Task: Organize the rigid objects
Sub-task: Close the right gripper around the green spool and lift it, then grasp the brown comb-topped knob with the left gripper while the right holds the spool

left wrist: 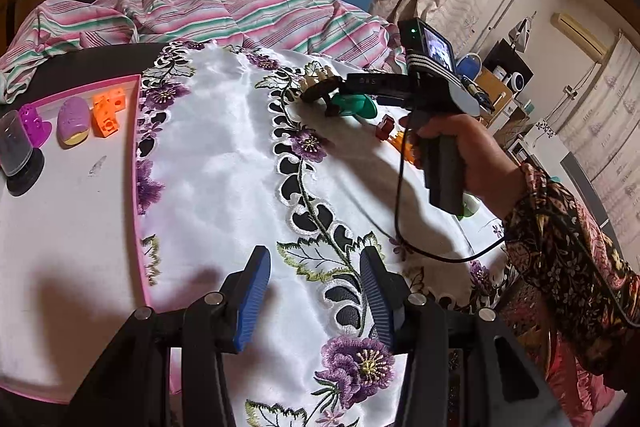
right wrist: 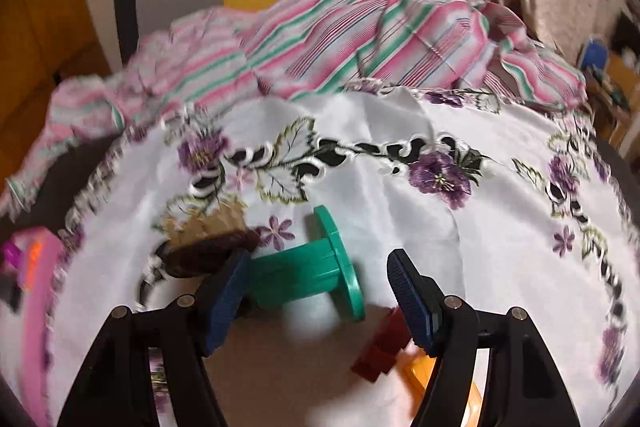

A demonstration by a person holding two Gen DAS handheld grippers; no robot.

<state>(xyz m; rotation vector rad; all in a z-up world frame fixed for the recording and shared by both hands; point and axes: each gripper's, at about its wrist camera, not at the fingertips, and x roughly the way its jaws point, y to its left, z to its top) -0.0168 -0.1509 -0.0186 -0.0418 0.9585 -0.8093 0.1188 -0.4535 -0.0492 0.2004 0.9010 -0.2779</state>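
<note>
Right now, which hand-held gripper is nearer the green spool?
Right. The right hand-held gripper hangs over the green spool, jaws apart, gripping nothing. The left hand-held gripper hovers empty over the embroidered cloth, well short of it.

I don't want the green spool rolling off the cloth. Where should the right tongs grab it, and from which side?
Grip the green spool across its ribbed middle barrel, coming down from above. It lies on its side on the embroidered cloth, with wide flanges at each end that would keep the pads from sliding off. The right tongs are open and already straddle it; the hair clip crowds the left end.
</note>
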